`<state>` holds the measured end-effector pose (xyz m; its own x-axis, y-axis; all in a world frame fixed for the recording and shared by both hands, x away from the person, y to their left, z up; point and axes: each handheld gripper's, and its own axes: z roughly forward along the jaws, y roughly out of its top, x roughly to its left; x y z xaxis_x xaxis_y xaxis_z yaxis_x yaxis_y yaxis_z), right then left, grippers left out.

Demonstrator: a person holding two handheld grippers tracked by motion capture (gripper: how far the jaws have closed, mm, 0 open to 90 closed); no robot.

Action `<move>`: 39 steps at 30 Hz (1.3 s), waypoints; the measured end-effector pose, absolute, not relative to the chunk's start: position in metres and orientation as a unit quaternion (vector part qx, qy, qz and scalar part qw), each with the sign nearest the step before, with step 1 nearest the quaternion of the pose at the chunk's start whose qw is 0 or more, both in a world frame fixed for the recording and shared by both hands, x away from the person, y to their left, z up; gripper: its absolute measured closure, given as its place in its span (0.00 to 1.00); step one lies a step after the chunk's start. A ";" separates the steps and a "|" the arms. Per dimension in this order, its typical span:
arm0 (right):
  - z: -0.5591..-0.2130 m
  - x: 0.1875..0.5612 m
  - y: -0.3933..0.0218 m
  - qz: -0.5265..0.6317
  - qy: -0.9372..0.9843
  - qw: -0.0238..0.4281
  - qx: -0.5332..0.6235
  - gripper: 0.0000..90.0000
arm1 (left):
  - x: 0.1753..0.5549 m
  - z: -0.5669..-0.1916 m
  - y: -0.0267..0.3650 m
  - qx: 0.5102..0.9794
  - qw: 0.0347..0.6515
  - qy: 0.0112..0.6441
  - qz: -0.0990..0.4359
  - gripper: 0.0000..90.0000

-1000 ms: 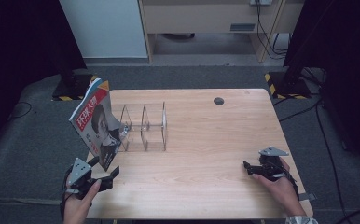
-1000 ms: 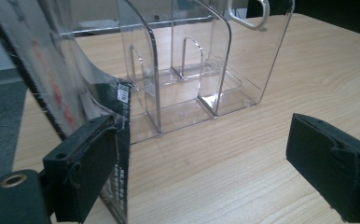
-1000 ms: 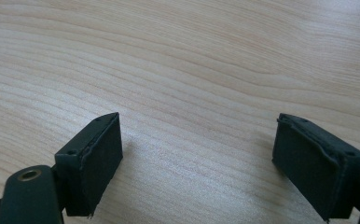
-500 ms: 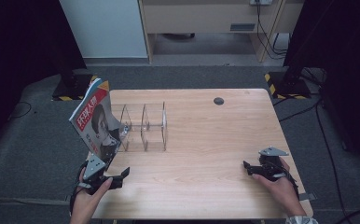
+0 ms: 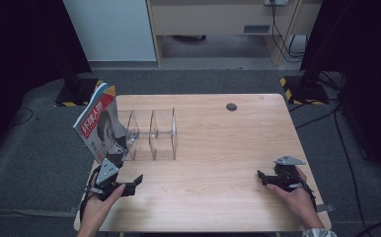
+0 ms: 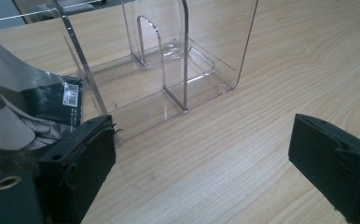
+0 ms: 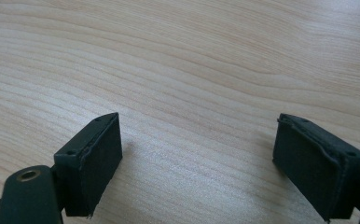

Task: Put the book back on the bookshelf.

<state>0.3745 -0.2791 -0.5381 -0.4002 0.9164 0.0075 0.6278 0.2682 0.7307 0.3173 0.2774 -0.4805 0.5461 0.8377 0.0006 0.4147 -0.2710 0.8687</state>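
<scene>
Two grippers were spread wide, holding nothing. We saw the magazine [image 5: 101, 127] leaning in the clear acrylic rack's [image 5: 151, 134] leftmost slot; our left gripper [image 5: 127, 181] had drawn back from it toward the table's [image 5: 218, 148] near edge, while our right gripper [image 5: 263, 178] stayed put.

The magazine [image 5: 101, 129] cover carries large white Chinese characters on red — too blurred to read for certain.

magazine [image 5: 99, 129]: leans tilted at the left end of the clear rack [image 5: 151, 134]
left gripper [image 5: 129, 181]: near counter [image 5: 218, 143] front-left corner
right gripper [image 5: 261, 177]: front right
</scene>
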 end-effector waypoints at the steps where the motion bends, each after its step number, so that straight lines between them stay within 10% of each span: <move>1: -0.538 0.375 -0.279 0.335 0.767 0.215 0.504 0.18 | 0.318 -0.480 0.276 0.762 0.441 0.410 0.239 0.07; 39: -0.538 0.374 -0.279 0.334 0.767 0.216 0.504 0.17 | 0.348 -0.476 0.184 0.803 0.434 0.350 0.211 0.06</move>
